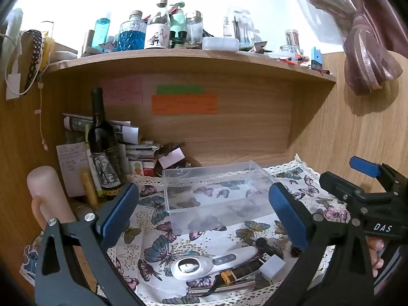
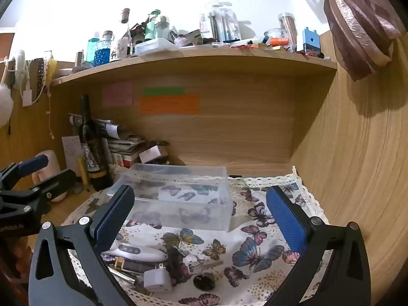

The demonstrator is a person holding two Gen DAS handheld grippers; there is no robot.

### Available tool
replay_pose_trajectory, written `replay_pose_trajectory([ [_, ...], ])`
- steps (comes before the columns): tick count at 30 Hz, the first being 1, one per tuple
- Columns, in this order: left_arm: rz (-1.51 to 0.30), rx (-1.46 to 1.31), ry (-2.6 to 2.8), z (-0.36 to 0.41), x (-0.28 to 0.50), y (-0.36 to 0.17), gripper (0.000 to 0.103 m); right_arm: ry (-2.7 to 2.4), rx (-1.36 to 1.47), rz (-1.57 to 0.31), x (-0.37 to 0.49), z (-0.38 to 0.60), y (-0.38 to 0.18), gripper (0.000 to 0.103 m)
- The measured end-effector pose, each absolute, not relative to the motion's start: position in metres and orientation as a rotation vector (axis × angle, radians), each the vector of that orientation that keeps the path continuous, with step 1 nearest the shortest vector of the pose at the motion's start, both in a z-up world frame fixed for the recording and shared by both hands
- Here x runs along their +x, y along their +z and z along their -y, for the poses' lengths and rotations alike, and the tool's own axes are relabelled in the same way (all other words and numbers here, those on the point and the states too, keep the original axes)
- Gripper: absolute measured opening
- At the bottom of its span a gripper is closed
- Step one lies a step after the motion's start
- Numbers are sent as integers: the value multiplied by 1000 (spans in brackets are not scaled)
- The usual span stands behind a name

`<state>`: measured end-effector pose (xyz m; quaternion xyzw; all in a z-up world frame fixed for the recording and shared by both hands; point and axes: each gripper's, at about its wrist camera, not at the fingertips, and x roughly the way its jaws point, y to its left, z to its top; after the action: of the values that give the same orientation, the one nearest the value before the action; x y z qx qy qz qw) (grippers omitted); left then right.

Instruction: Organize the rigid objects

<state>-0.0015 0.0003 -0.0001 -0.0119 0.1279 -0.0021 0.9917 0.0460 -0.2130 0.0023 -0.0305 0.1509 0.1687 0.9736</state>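
Note:
A clear plastic box (image 1: 221,216) (image 2: 178,216) stands empty on the butterfly cloth (image 1: 158,204) (image 2: 255,255). In front of it lies a small heap: a white handheld device with a round lens (image 1: 211,262) (image 2: 137,251), a white plug adapter (image 1: 272,266) (image 2: 156,280), a dark bar with a gold band (image 1: 242,272), a metal tube (image 1: 221,289) and a small dark round piece (image 2: 204,281). My left gripper (image 1: 204,214) (image 2: 46,172) hovers open over the heap's left side. My right gripper (image 2: 200,218) (image 1: 352,178) hangs open above the cloth on the right. Neither holds anything.
A wine bottle (image 1: 102,148) (image 2: 89,148), a pink mug (image 1: 48,196) and stacked papers (image 1: 137,150) crowd the back left. A shelf (image 1: 178,58) full of bottles runs overhead. A wooden wall (image 2: 357,178) closes the right side, with a tied curtain (image 1: 364,58) above.

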Motion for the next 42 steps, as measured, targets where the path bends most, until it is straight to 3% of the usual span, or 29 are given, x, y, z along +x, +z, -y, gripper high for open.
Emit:
replay_pose_trajectory([
  [42,-228,-21,-16,2,-10,7,103,367,-46,-260,36,211,8,103],
])
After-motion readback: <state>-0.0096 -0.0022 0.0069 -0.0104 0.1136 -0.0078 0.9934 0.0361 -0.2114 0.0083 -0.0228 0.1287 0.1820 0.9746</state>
